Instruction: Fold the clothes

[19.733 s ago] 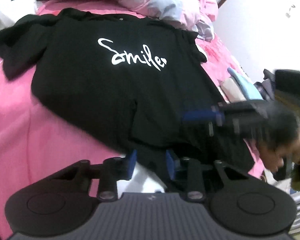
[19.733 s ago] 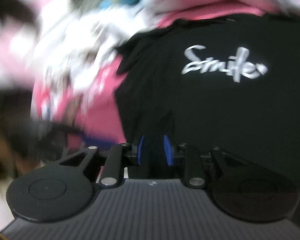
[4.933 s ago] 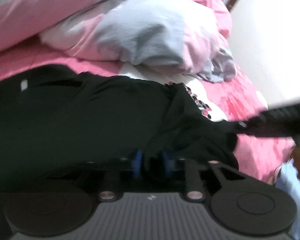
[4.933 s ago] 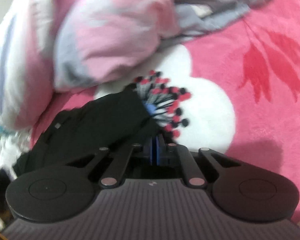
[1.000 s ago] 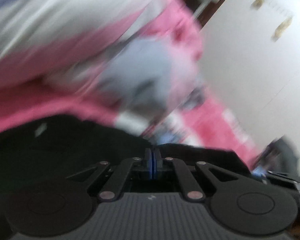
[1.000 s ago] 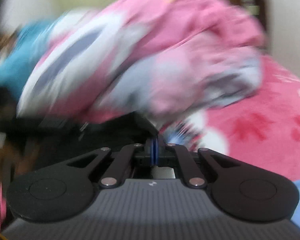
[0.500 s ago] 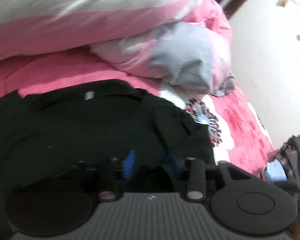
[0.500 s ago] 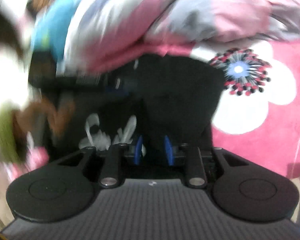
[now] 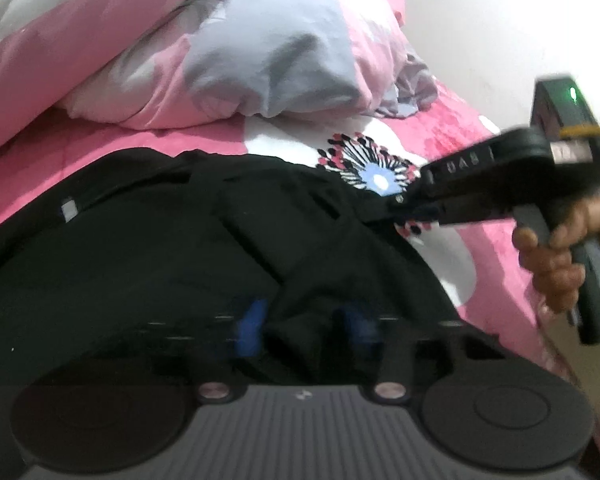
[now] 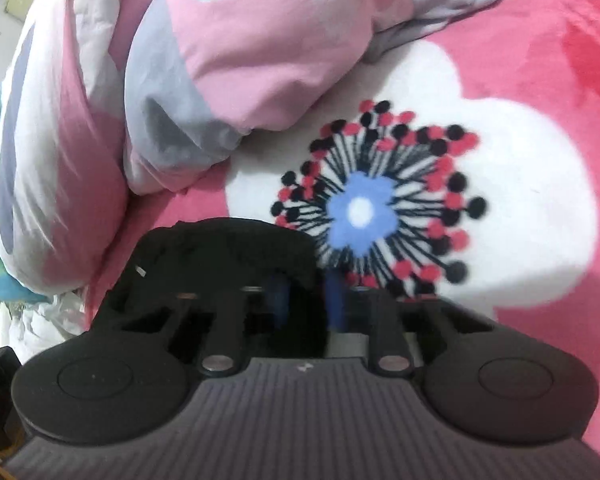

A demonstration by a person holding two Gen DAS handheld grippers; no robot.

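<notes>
The black T-shirt (image 9: 160, 248) lies spread on the pink bed, its collar label to the left. My left gripper (image 9: 306, 326) sits low over its near part. The blurred blue pads are still wide apart and closing, with a ridge of black cloth between them. My right gripper (image 9: 400, 204), held by a hand (image 9: 552, 264), reaches in from the right to the shirt's far right edge, beside the flower print. In the right wrist view, the right gripper (image 10: 306, 302) is closing on a bunched fold of the shirt (image 10: 220, 248).
A pink, white and grey duvet (image 9: 260, 40) is heaped behind the shirt and appears as a duvet (image 10: 240, 60) at the upper left of the right wrist view. The pink blanket has a white flower print (image 10: 360, 208). A white wall (image 9: 500, 20) stands at the right.
The right gripper has swung down from over the shirt to its right edge by the flower and now shows in the left wrist view. The left gripper has sunk closer to the cloth.
</notes>
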